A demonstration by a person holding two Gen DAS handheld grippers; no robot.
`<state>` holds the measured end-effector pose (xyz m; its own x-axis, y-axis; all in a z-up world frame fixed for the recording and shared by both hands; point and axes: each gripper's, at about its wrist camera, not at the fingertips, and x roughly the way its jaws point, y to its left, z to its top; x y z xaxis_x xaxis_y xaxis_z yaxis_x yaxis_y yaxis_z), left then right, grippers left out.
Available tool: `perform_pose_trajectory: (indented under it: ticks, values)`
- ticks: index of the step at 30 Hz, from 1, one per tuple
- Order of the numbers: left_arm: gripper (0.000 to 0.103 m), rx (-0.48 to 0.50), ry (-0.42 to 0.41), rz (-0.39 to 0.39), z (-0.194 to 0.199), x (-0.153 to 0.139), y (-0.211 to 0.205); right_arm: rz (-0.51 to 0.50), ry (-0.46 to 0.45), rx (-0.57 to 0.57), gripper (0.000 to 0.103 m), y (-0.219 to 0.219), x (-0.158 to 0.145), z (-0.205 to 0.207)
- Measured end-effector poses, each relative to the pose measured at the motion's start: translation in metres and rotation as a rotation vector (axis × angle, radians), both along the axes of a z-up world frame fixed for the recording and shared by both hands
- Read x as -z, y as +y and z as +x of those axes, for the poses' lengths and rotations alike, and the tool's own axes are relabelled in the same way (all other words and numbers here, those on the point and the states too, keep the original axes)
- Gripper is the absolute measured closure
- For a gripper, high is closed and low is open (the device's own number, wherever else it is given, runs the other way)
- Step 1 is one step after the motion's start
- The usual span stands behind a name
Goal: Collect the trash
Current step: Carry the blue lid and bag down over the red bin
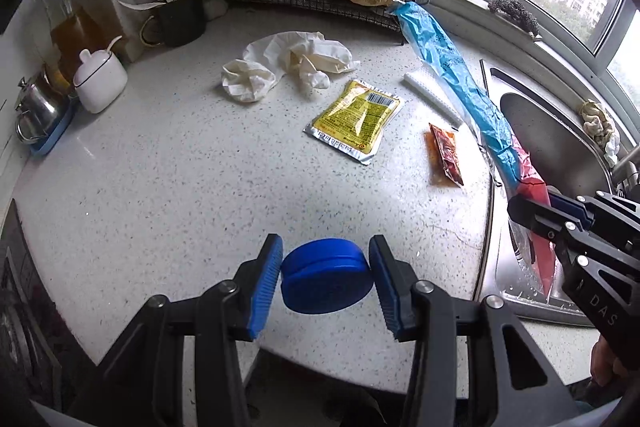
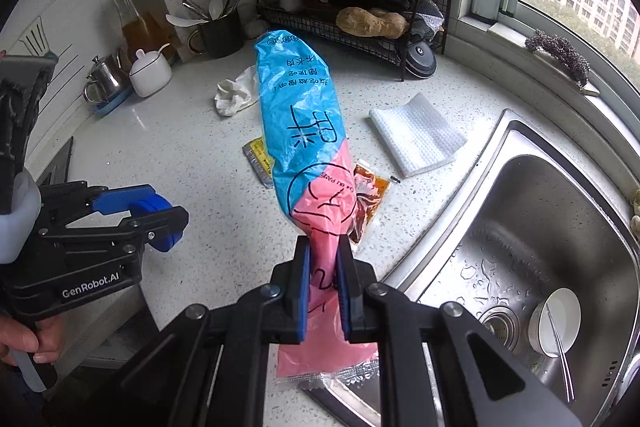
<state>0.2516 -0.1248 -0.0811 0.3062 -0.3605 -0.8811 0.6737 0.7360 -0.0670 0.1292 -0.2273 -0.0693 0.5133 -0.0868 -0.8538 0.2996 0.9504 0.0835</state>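
While my left gripper (image 1: pixel 325 277) holds the blue cap (image 1: pixel 324 277), my right gripper (image 2: pixel 323 287) pinches the bag (image 2: pixel 300 115), whose length runs away from me over the yellow packet (image 1: pixel 354 121).

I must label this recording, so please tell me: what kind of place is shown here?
Most likely a home kitchen: a speckled white stone countertop, a stainless steel sink holding a white bowl, and a dark mug of utensils.
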Motion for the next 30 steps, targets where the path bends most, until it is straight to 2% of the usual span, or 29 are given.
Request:
perform_pose_trajectory:
  ticks: [8,14,23,30]
  values:
    - [0.060,-0.072,-0.030,-0.012,-0.051,-0.009,0.090,0.012,-0.011,-0.074,0.092,0.067,-0.007,-0.029]
    - [0.060,-0.128,-0.028,-0.010,-0.096,0.001,0.149,0.024,0.009,-0.141,0.092,0.113,0.002,-0.054]
    - [0.060,-0.215,0.041,0.006,-0.153,0.040,0.202,0.080,0.103,-0.222,0.092,0.155,0.040,-0.090]
    - [0.060,-0.245,0.120,0.022,-0.176,0.097,0.211,0.090,0.190,-0.266,0.092,0.164,0.091,-0.101]
